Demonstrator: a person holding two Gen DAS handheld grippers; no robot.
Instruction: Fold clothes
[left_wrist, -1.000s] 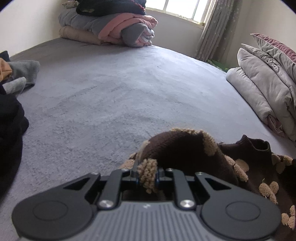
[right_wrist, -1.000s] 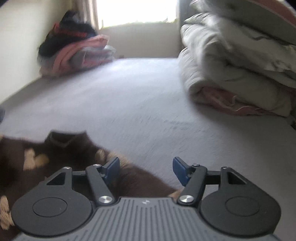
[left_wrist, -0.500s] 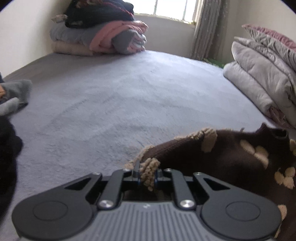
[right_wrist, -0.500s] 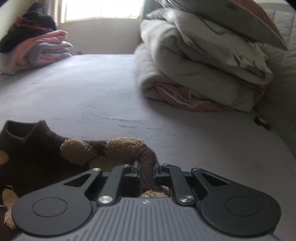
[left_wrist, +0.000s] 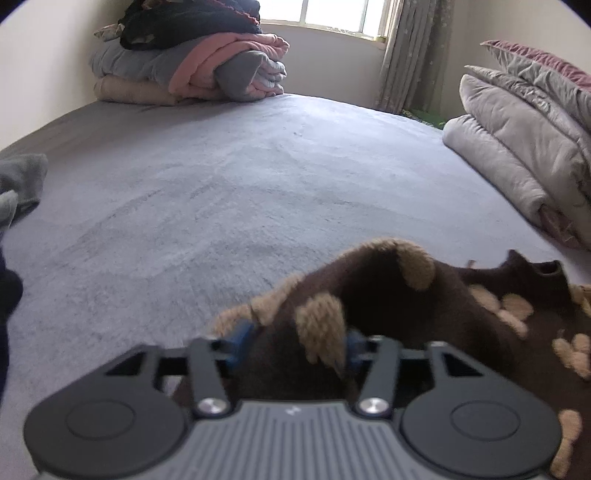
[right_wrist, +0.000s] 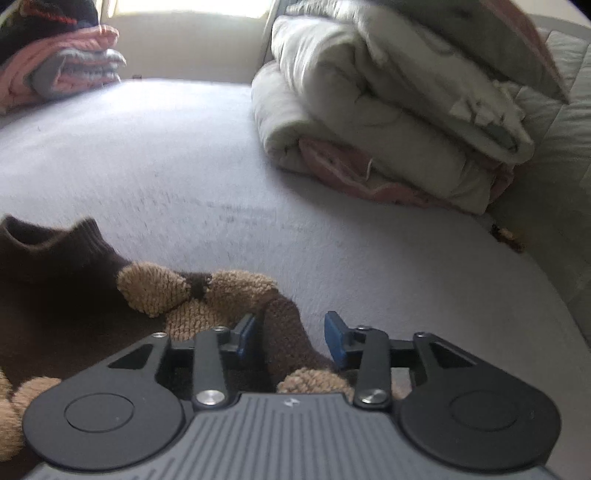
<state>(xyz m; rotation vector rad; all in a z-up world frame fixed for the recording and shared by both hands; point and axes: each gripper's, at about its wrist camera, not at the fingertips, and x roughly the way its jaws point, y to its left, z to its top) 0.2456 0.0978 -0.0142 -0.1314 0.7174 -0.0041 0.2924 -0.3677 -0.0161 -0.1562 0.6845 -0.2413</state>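
**A:** Left wrist view first. How far along is the folding?

**B:** Early, I'd judge. The dark brown knitted sweater with fuzzy tan patches (left_wrist: 406, 295) lies rumpled on the grey plush bed (left_wrist: 229, 192), one edge humped up, no neat fold to be seen. The left hand-held gripper (left_wrist: 293, 345) has just been opening; its jaws stand fairly wide with sweater fabric between them, no longer pinched.

**A:** Counts there?

**B:** One sweater, one stack of folded pink and grey blankets (left_wrist: 192, 70) by the window, one pile of grey quilts (left_wrist: 524, 140) at the right, and some grey and dark clothes (left_wrist: 18, 184) at the left edge; how many I cannot tell.

**A:** And the right wrist view?

**B:** Same sweater (right_wrist: 74, 295), collar up, near the bed's front. The right hand-held gripper (right_wrist: 290, 336) has also just been opening; it is moderately parted, a brown fold loose between the blue pads (right_wrist: 334, 338). One quilt pile (right_wrist: 388, 122), one blanket stack (right_wrist: 66, 62). Smoothing and all the folds remain.
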